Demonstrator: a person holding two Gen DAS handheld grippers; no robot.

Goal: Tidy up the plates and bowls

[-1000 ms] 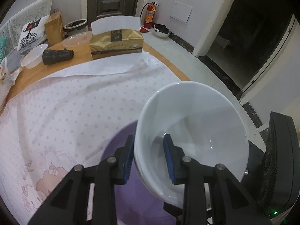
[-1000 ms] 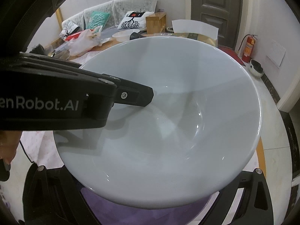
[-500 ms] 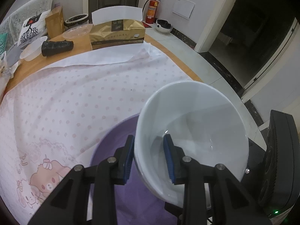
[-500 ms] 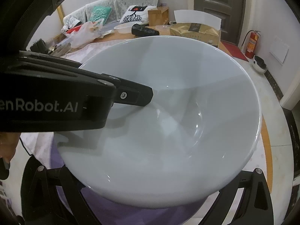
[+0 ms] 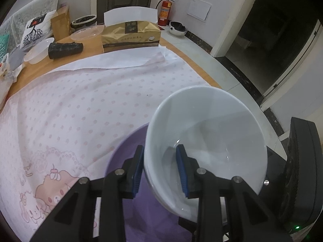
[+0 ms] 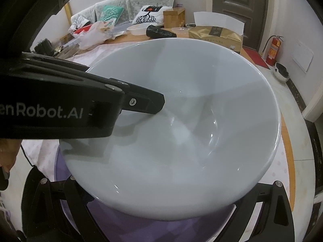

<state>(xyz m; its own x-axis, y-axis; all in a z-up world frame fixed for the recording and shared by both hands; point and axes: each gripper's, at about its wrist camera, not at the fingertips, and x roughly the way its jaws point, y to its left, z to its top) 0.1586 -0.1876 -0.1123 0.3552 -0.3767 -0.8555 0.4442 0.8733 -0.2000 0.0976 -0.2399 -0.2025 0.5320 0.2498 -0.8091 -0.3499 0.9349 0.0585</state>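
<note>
My left gripper (image 5: 160,167) is shut on the near rim of a white bowl (image 5: 208,141), one blue pad inside and one outside, holding it tilted above a purple plate (image 5: 131,161). In the right wrist view the bowl (image 6: 191,137) fills the frame, with the left gripper's finger (image 6: 141,102) reaching in from the left. The purple plate (image 6: 161,230) lies below the bowl. The right gripper's two arms spread wide under the bowl; its fingertips are hidden behind it.
A pink dotted cloth (image 5: 80,104) covers the round wooden table. At the far edge stand a gold tissue box (image 5: 131,34), a black roll (image 5: 65,49) and clear plastic containers (image 5: 38,50). The table edge and tiled floor lie to the right.
The left gripper and bowl have drawn back toward the near side of the table; more cloth and purple plate show. The grip on the bowl is unchanged.
</note>
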